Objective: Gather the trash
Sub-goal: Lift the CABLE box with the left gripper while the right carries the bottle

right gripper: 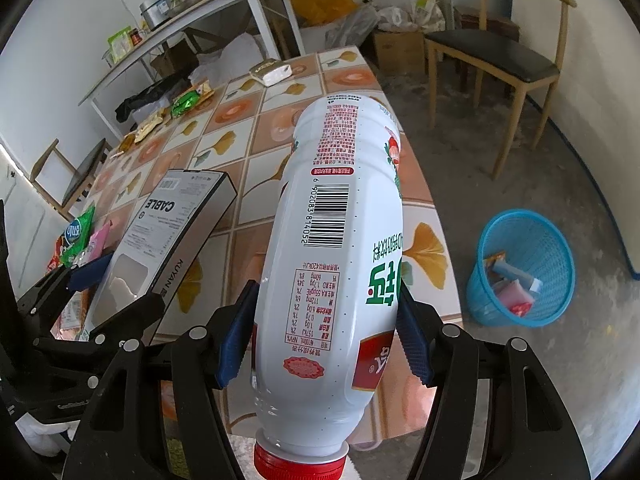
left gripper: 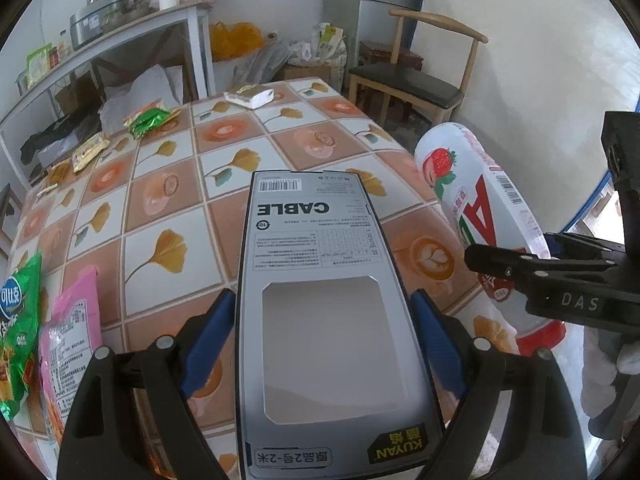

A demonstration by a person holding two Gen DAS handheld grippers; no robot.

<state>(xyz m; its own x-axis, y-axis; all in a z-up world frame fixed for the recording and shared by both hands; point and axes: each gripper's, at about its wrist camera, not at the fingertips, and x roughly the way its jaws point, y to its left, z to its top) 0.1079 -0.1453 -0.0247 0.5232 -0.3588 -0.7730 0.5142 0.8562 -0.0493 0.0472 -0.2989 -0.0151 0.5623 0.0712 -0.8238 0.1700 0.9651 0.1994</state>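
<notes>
Over the tabletop (left gripper: 280, 152), wrappers (left gripper: 24, 320) lie at the left edge. The left claw (left gripper: 324, 344) grips a grey cable box (left gripper: 316, 248) by its sides, held above the cloth. Just right of it, the right claw (right gripper: 326, 332) clamps a white bottle (right gripper: 336, 216), red cap toward the camera. A blue bin (right gripper: 524, 268) with some trash stands on the floor, right.

A cable box (left gripper: 320, 280) of matt grey card with a cut-out window is seen, and a bottle (right gripper: 332, 248) of glossy white plastic with a ribbed red plastic cap. The table (left gripper: 224, 184) is covered by a smooth, slightly shiny printed cloth. At two o'clock in the right wrist view, a blue plastic mesh basket (right gripper: 554, 248) stands on rough concrete floor (right gripper: 480, 152).
</notes>
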